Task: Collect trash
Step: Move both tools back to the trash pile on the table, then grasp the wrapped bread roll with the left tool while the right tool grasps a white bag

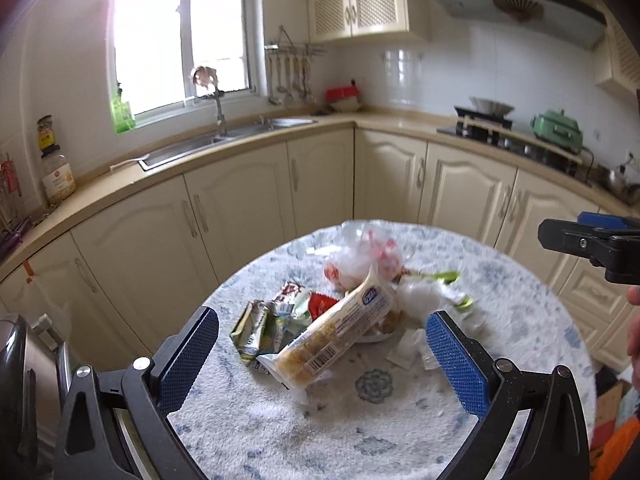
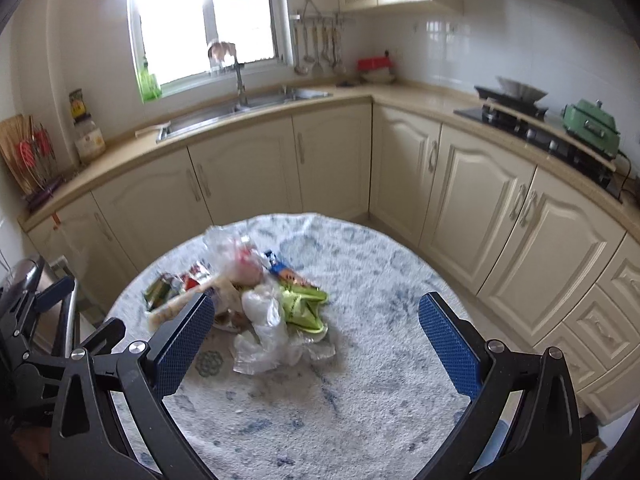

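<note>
A heap of trash lies on a round table with a white-and-blue cloth (image 1: 304, 432) (image 2: 360, 380). A long cream snack wrapper (image 1: 336, 332) leans across the heap, with crumpled green and red wrappers (image 1: 260, 328) to its left and clear plastic bags (image 1: 360, 260) behind. From the right wrist view I see crumpled clear plastic (image 2: 260, 320) and a green wrapper (image 2: 300, 304). My left gripper (image 1: 320, 352) is open above the table, fingers either side of the cream wrapper, not touching. My right gripper (image 2: 316, 336) is open over the cloth, right of the heap; its dark body (image 1: 592, 240) shows at the left wrist view's right edge.
Cream kitchen cabinets (image 1: 240, 208) wrap around behind the table. A sink (image 1: 208, 144) sits under the window, and a stove (image 1: 484, 124) and green pot (image 1: 556, 124) stand to the right. A metal bin (image 1: 20, 380) stands at the table's left. A person's hand (image 1: 634, 320) is at the right edge.
</note>
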A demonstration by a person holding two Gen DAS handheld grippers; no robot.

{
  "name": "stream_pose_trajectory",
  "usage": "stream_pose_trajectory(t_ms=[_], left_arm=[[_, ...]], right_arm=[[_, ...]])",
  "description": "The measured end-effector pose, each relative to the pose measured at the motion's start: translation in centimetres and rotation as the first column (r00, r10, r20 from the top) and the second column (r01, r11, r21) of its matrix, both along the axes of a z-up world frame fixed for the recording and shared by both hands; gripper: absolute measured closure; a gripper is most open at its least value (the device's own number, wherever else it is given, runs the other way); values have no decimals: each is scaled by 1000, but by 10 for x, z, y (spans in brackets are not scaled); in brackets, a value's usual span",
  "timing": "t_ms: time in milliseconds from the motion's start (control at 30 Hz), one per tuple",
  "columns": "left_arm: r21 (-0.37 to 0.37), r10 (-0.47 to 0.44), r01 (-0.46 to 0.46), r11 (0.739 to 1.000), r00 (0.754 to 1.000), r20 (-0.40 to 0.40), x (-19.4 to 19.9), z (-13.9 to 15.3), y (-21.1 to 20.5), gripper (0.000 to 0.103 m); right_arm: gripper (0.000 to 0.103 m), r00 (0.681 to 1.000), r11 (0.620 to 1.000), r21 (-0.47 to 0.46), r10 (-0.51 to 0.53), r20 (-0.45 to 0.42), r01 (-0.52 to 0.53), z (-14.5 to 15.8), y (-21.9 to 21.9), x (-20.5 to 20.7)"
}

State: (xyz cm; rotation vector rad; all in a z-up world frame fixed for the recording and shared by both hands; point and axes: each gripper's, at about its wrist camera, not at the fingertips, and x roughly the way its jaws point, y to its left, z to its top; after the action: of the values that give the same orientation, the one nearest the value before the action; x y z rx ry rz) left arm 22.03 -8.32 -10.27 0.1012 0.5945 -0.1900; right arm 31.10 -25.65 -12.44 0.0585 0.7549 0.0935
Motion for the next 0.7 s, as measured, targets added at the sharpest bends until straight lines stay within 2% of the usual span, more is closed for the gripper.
stream_pose_trajectory(t_ms=[200, 367, 433, 500, 567, 667, 700], left_arm=[[108, -54, 61, 992, 997, -63, 58, -40, -5, 1], [208, -119, 132, 969, 990, -76, 94, -70, -18, 3], [239, -154, 171, 956, 984, -89, 104, -84, -27, 10], [254, -178, 205, 945, 976, -124, 115, -93, -33, 35], [256, -164, 203, 945, 973, -165, 128, -100, -35, 48], [205, -160, 197, 959, 970, -183, 141, -99, -31, 54], [185, -154, 189, 964, 970, -190, 146, -99, -28, 58]], right_arm=[[1, 993, 999, 3, 51, -111, -50, -47, 15, 36], [13, 979, 995, 4, 99, -179, -100, -76, 32, 60], [19, 973, 993, 14, 116, -200, -116, -85, 36, 69], [22, 968, 990, 16, 139, -209, -139, -90, 41, 75], [34, 961, 986, 13, 163, -222, -165, -94, 49, 79], [45, 950, 980, 15, 196, -242, -199, -104, 59, 86], [53, 949, 979, 15, 202, -243, -204, -107, 62, 88]])
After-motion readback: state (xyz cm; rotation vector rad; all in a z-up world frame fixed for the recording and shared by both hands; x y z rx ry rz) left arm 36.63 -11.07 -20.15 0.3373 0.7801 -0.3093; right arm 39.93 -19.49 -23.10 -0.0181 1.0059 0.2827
